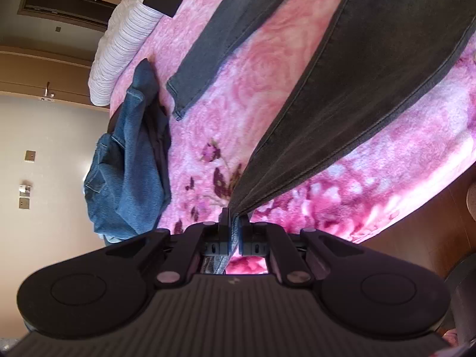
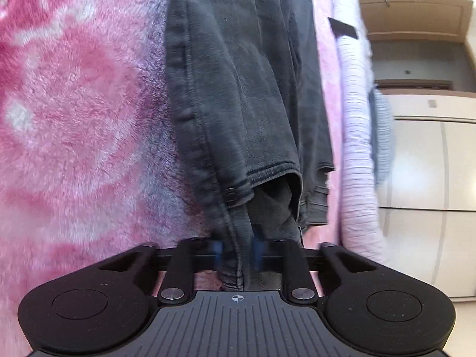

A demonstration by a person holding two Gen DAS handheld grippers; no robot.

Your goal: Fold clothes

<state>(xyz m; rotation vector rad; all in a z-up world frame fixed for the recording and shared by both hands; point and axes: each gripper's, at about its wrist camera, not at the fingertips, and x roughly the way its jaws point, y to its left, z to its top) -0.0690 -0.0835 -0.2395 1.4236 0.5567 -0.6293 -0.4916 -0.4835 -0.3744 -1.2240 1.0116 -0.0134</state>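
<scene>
Grey jeans (image 1: 372,89) are clamped in both grippers. The left gripper (image 1: 234,223) pinches the hem of one leg, the cloth stretching away from its closed fingers (image 1: 223,220) over the blanket (image 1: 261,68). The right gripper (image 2: 239,248) grips the waistband near a button (image 2: 230,192), fingers pressed tight on the seam, though that view is blurred at the tips. The jeans lie spread on a pink flowered blanket, two legs fanned apart in the left view. One heap of blue jeans (image 1: 131,163) sits at the blanket's edge, well apart from the grey pair. One dark rectangle (image 1: 162,1) lies by a white ribbed quilt (image 1: 119,47). Both grippers point low along the blanket.
</scene>
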